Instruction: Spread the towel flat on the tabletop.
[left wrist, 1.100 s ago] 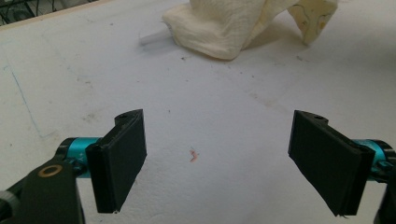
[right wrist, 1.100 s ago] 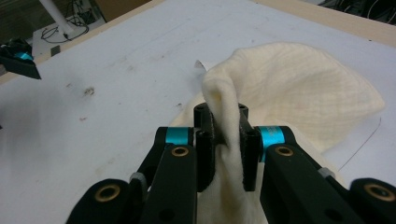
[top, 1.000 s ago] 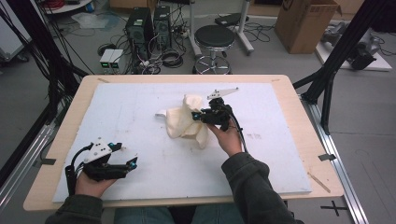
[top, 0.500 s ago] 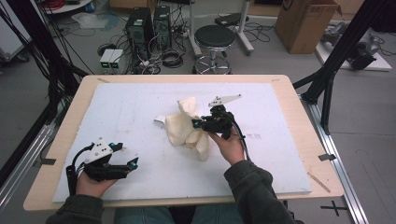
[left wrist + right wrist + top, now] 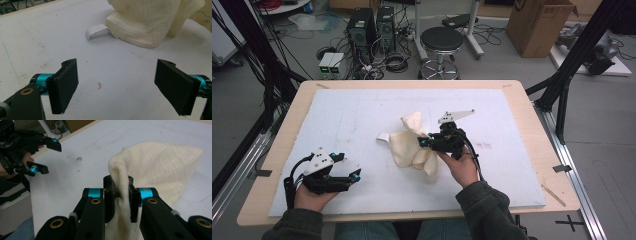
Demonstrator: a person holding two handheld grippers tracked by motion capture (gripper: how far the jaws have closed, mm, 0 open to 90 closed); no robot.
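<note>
A cream cloth [image 5: 412, 145] lies bunched in the middle of the white mat [image 5: 362, 115]. My right gripper [image 5: 426, 142] is shut on a raised fold of the cloth [image 5: 155, 167], which is pinched between its black pads [image 5: 109, 195] and lifted off the mat. A small white label [image 5: 98, 31] sticks out from the cloth's [image 5: 150, 22] edge. My left gripper [image 5: 357, 174] rests near the front left of the mat, open, with nothing between its pads [image 5: 63, 85]. It also appears as the other gripper [image 5: 37, 155] at the upper left of the right gripper view.
The mat covers a wooden table [image 5: 542, 145]. Beyond the far edge stand a black stool [image 5: 442, 42], computer towers [image 5: 367, 30], cables and a cardboard box [image 5: 539, 25]. Black frame posts [image 5: 577, 60] flank the table.
My right gripper has drawn the pinched cloth toward the front and slightly left, dragging the bundle along. The left gripper has stayed in place.
</note>
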